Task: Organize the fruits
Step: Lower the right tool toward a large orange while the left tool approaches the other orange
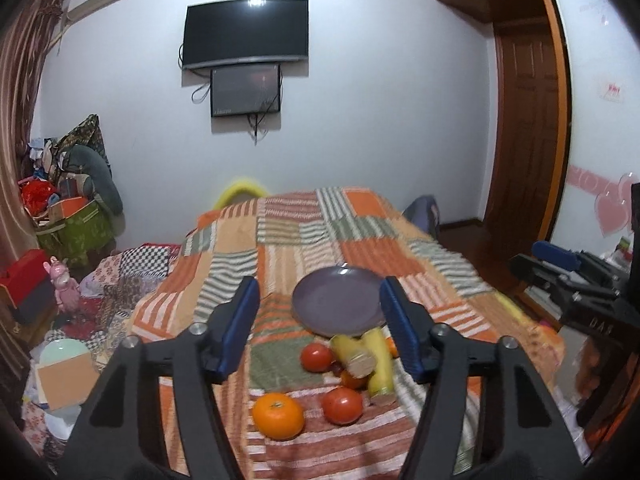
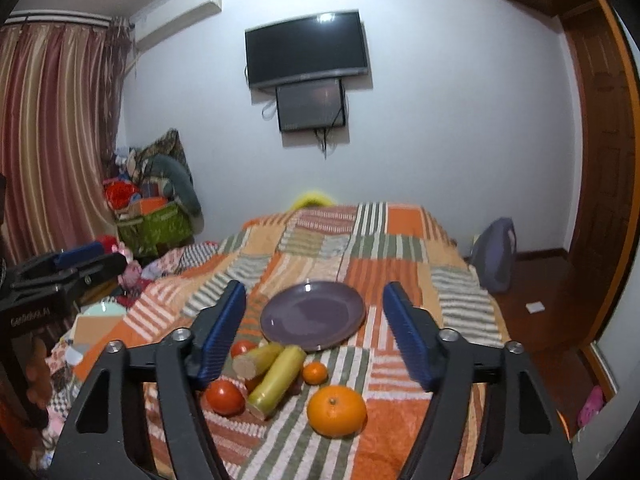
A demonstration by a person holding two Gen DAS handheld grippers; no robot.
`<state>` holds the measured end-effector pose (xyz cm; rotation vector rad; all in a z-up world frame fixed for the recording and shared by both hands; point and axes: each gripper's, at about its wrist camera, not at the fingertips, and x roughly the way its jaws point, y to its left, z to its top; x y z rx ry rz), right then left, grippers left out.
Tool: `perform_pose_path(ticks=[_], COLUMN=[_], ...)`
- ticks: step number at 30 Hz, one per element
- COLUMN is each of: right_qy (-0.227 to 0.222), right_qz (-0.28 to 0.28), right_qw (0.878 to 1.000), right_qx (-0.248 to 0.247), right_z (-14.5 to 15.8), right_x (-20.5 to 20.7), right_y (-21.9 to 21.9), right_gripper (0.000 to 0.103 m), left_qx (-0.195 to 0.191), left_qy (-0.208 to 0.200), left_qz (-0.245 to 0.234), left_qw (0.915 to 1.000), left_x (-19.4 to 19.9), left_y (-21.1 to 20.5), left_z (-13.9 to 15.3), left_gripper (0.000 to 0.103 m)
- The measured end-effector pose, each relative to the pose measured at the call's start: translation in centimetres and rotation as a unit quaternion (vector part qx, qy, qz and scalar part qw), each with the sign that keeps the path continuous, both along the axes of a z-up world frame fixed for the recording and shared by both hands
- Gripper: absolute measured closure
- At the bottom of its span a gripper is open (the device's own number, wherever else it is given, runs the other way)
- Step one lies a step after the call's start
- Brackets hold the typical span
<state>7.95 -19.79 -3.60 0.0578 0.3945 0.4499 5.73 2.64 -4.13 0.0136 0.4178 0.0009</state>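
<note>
On striped quilt [image 2: 400, 248]: glossy round plate [image 2: 313, 316], bare.

fruit pile [image 2: 276, 376] crowding plate [image 2: 313, 312] near edge

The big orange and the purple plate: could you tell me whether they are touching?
Apart. The right wrist view shows striped blanket between the big orange and the purple plate.

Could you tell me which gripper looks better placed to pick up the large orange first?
Probably the right gripper: the large orange lies unobstructed between its open fingers. For the left gripper it sits toward the left finger. The purple plate is empty.
</note>
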Motion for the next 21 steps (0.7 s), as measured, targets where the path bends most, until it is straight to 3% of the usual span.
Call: perform_pose_path(ticks=[4, 7, 11, 19, 21], right_qy=[0.048, 0.084, 0.118, 0.183, 0.199], right_qz=[0.013, 0.022, 0.036, 0.066, 0.074], right_qw=[0.999, 0.996, 0.992, 0.980, 0.976], right_qx=[-0.005, -0.005, -0.010, -0.040, -0.047], right_z=[-1.9, -3.1, -4.6, -7.8, -8.7], right_x=[1.4, 2.2, 3.4, 5.9, 6.6], right_y=[-0.1, 0.2, 1.2, 4.3, 5.1], right_gripper=[0.050, 0.053, 0.053, 0.059, 0.065], left_qx=[0.009, 0.012, -0.017, -0.032, -0.031], left_qy=[0.034, 0.067, 0.100, 0.145, 0.156], left_qz=[0.009, 0.003, -0.002, -0.009, -0.012], left_qw=[0.9993, 0.9977, 0.9948, 0.9889, 0.9872], left_x=[1.8, 3.4, 5.5, 8.8, 9.5], left_y=[1.4, 2.6, 4.1, 5.3, 5.4], left_z=[-1.7, -3.2, -4.8, -8.0, -8.8], left_gripper=[0.044, 0.058, 0.062, 0.062, 0.062])
